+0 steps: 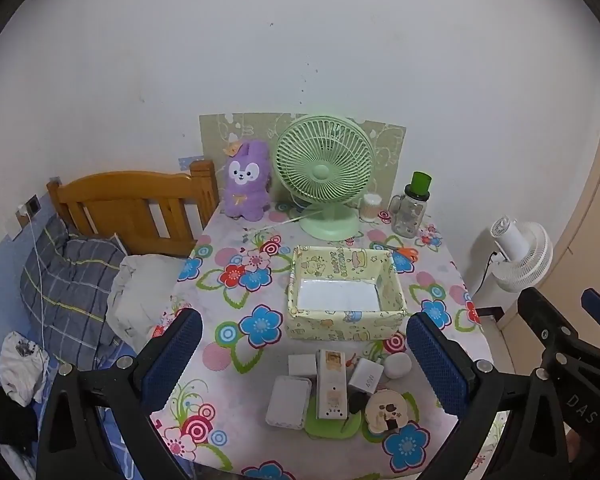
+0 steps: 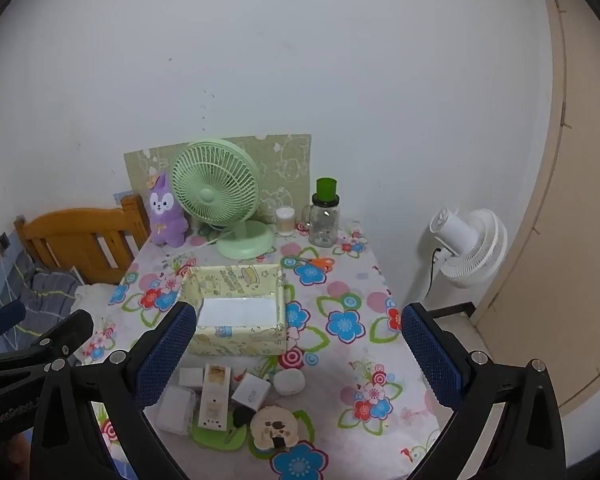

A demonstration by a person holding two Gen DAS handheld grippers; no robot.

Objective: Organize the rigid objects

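Grippers, left and right, both spread wide and holding nothing; patterned box lies at twelve o'clock.

An open yellow patterned box sits mid-frame, empty. Below it cluster a white power strip, white charger, small white boxes and a round wooden disc.
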